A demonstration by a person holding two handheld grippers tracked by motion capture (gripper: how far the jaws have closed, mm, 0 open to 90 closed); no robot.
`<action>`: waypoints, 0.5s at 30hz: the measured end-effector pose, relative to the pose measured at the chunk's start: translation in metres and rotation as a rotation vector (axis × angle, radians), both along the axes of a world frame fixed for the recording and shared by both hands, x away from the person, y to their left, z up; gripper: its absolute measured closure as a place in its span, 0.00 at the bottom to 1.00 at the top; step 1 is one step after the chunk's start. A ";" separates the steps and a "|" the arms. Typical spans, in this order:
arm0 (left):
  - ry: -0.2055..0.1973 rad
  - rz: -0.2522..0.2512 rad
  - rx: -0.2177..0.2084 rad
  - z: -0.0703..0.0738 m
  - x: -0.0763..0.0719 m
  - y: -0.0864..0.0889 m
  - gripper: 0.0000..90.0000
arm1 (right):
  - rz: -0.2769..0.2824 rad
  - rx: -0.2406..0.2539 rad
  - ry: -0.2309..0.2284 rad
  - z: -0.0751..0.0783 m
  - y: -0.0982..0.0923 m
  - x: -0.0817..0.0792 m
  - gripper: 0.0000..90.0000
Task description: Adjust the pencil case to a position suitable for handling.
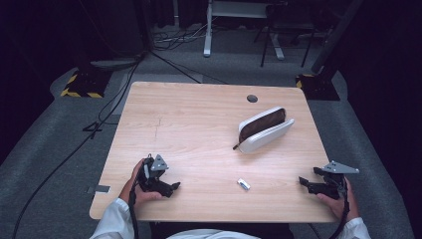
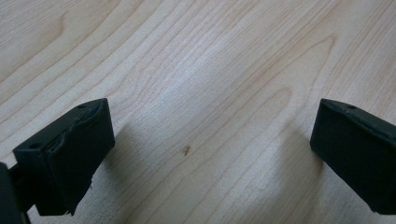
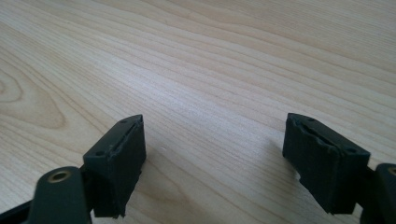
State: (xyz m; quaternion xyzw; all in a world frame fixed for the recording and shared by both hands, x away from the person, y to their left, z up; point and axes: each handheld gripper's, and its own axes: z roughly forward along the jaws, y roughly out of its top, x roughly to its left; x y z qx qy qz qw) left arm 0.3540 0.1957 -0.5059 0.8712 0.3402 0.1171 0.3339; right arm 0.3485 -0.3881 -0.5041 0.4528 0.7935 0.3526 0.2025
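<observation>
Apparently small white object [image 1: 243, 184] is likely target: lies on table [image 1: 199, 114] between both grippers, forward-left of right gripper [image 1: 304, 183], nearer right hand than left. Long axis runs diagonal. Left gripper [image 1: 171, 188] jaws wide, empty, near table surface; right gripper jaws wide, empty. White pouch [image 1: 263, 129], unzipped, farther back, angled. Path clear.

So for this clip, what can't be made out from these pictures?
- Small white object, high view: too small to identify.
- Inside of the open white pouch, high view: only a dark lining shows; any contents are hidden by shadow and its wall.
- Dark round spot near the table's far edge, high view: too small to tell hole from cap.
- Surroundings, high view: lost in darkness.
</observation>
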 end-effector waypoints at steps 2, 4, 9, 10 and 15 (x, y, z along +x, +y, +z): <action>-0.002 0.000 0.003 0.000 0.000 0.000 0.00 | 0.002 -0.002 -0.003 0.000 0.000 0.000 0.25; 0.000 0.001 0.002 0.000 0.000 0.000 0.00 | 0.001 -0.002 -0.003 0.000 0.000 0.000 0.25; 0.000 0.002 0.001 0.000 0.000 0.000 0.00 | 0.002 -0.003 -0.003 0.000 0.002 0.000 0.25; -0.002 0.003 -0.001 0.000 0.000 0.000 0.00 | 0.002 -0.003 -0.003 0.000 0.002 0.000 0.25; -0.002 0.002 0.000 0.000 0.000 0.000 0.00 | 0.013 -0.046 -0.030 0.002 0.008 -0.002 0.27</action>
